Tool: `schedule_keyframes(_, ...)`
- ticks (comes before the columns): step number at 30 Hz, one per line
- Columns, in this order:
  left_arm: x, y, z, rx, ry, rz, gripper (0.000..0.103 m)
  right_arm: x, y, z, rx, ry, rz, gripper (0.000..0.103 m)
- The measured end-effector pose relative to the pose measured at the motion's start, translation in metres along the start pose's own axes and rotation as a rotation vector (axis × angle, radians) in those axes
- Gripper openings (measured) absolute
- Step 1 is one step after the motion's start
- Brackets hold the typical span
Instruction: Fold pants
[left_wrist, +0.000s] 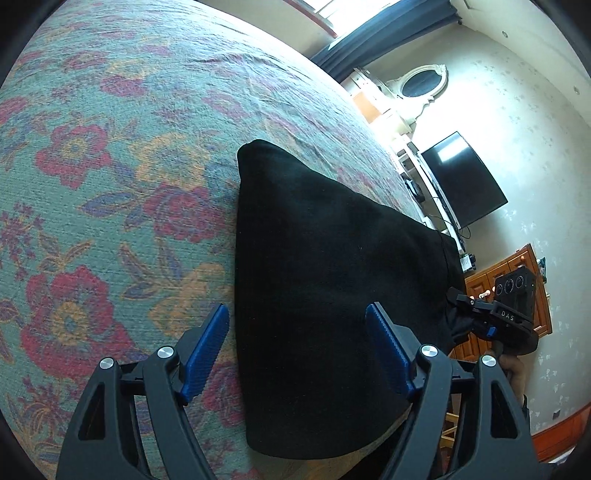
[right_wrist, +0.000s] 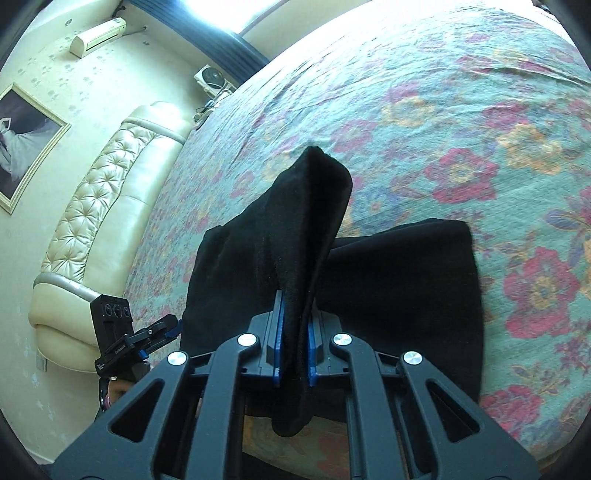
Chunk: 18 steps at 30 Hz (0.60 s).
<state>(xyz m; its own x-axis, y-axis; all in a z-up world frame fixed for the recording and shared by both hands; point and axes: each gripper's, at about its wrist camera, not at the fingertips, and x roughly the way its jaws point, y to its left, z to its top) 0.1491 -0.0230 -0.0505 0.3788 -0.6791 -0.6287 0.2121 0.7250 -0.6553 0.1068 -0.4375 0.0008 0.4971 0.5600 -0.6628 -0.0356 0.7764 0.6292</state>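
On a bed's floral woven cover (left_wrist: 110, 147), our right claw (right_wrist: 295, 343) pinches a raised fold of soft black pants (right_wrist: 402, 280) while our left claw (left_wrist: 295, 350) hovers spread above them.

pants (left_wrist: 317, 280) – matt black cloth | bedspread (left_wrist: 110, 166) – rough woven floral

Daylight enters from the window (left_wrist: 332, 14) behind dark curtains (right_wrist: 229, 33), blowing out the nearby wall. Fisheye curvature bows the floral bedspread (left_wrist: 110, 147) (corners vignetted black); the black pants (left_wrist: 314, 277) show no detail.
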Motion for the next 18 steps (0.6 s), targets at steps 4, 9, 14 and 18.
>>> schedule_keyframes(4,0.014,-0.008,0.001,0.005,0.021,0.004,0.075,-0.012,-0.031,-0.001,0.032,-0.004,-0.037,0.009)
schedule_keyframes(9,0.025,-0.014,-0.001,0.008,0.037,0.018,0.075,-0.016,-0.058,-0.005,0.074,-0.008,-0.045,0.009)
schedule_keyframes(14,0.034,-0.015,-0.001,0.013,0.056,0.041,0.075,-0.009,-0.077,-0.007,0.099,0.006,-0.042,0.009)
schedule_keyframes(18,0.035,-0.018,-0.005,0.013,0.067,0.046,0.075,-0.002,-0.095,-0.009,0.137,0.018,-0.014,0.010)
